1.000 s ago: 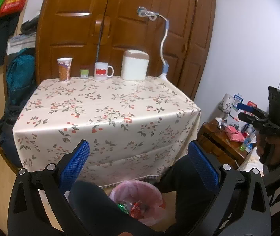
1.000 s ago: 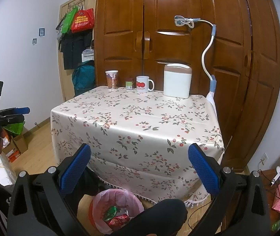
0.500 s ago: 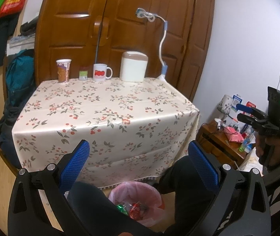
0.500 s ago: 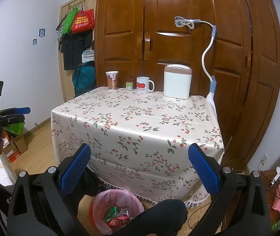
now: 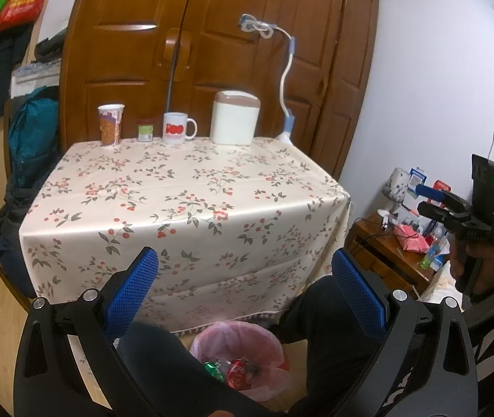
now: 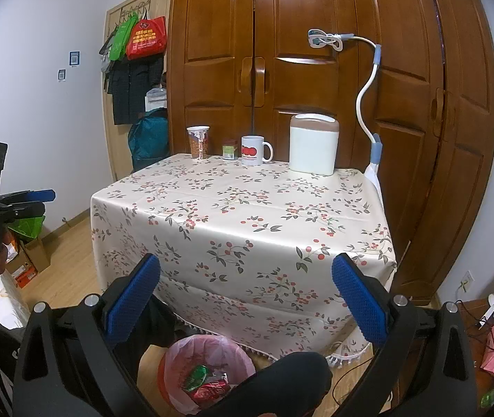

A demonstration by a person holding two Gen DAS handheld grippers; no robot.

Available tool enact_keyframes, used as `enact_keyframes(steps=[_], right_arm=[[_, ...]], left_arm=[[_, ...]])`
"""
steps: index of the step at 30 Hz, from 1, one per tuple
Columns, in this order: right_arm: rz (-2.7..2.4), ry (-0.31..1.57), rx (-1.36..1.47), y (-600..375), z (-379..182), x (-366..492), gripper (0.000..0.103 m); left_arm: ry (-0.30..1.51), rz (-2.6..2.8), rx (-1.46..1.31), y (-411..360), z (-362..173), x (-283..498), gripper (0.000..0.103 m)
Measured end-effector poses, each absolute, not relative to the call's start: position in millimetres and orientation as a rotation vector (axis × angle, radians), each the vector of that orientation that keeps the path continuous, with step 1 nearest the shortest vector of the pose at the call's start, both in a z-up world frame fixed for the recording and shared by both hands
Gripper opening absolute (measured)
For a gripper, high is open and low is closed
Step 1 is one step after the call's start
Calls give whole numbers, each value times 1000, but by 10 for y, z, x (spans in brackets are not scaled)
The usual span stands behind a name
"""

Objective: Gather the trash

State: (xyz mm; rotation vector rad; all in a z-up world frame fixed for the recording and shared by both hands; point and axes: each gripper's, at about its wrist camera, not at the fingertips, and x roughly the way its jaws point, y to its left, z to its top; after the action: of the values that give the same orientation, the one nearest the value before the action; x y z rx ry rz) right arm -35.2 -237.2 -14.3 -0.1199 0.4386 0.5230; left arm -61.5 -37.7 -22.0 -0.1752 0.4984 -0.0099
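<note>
Both grippers hang in front of the desk (image 5: 184, 187), raised and idle. The left gripper (image 5: 245, 295) has its jaws spread wide with nothing between them, and so does the right gripper (image 6: 245, 295). The person sits facing the desk, dark-trousered knees either side of the bin (image 6: 208, 371) on the floor just below the cloth's fringe.

The trash itself sits in that bin: crumpled red and green wrappers (image 6: 205, 384) lie inside its pink liner. On the desk I see no loose scrap. The open stretch of cloth is bare, and only a row of things stands along the far edge against the wardrobe (image 6: 316, 69).

So my reading is that the collecting is done or nearly done, and the step in hand is a last check. To do it well, I would sweep both cameras slowly over the cloth and the floor around the bin before calling it finished. The paper cup (image 5: 110, 124) at the left of the row may be rubbish; I cannot tell if it is empty. If it goes, take it low around the body with a soft squeeze, keep it upright, and release directly over the bin.

Counted: one paper cup, one small jar (image 5: 145, 129), one mug (image 5: 176, 132), one white canister (image 5: 235, 117), one clip-on gooseneck holder (image 5: 287, 69), one bin, two grippers.
</note>
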Motion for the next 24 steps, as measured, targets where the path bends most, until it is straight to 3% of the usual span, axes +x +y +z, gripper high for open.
enact_keyframes(steps=[24], right_arm=[[533,434,-130,-2275,-157,-386,98]], left_arm=[[500,-6,-168,-389,-230,-610,97]])
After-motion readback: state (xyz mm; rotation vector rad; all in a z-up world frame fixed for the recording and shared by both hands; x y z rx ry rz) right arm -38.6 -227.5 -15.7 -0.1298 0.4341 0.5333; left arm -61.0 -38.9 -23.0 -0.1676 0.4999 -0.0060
